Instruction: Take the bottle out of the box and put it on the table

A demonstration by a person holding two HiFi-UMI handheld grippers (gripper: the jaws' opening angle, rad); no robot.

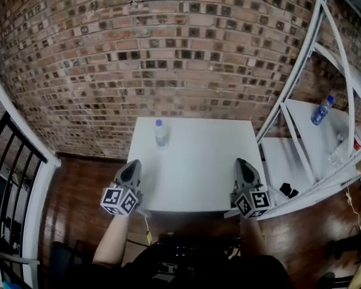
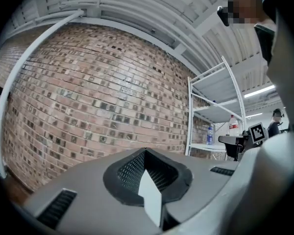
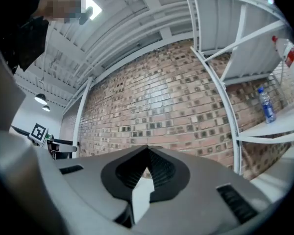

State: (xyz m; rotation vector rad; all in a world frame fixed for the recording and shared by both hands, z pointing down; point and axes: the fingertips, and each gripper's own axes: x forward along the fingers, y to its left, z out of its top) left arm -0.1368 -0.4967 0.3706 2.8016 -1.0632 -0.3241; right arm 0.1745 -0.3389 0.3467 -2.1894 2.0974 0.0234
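Note:
A clear plastic bottle [image 1: 160, 133] with a blue cap stands upright on the white table [image 1: 198, 173], near its far left corner. No box is in any view. My left gripper [image 1: 131, 173] hovers over the table's near left edge, shut and empty. At the near right edge my right gripper [image 1: 245, 172] is likewise shut with nothing in it. In the left gripper view the left gripper [image 2: 146, 173] points level at the brick wall with its jaws closed together. The right gripper view shows the right gripper [image 3: 146, 173] the same way.
A brick wall [image 1: 168, 53] rises behind the table. White metal shelving [image 1: 301, 143] stands to the right with another blue-capped bottle [image 1: 320, 110] and small black items [image 1: 287, 190] on it. A black railing [image 1: 12, 161] runs along the left. The floor is dark wood.

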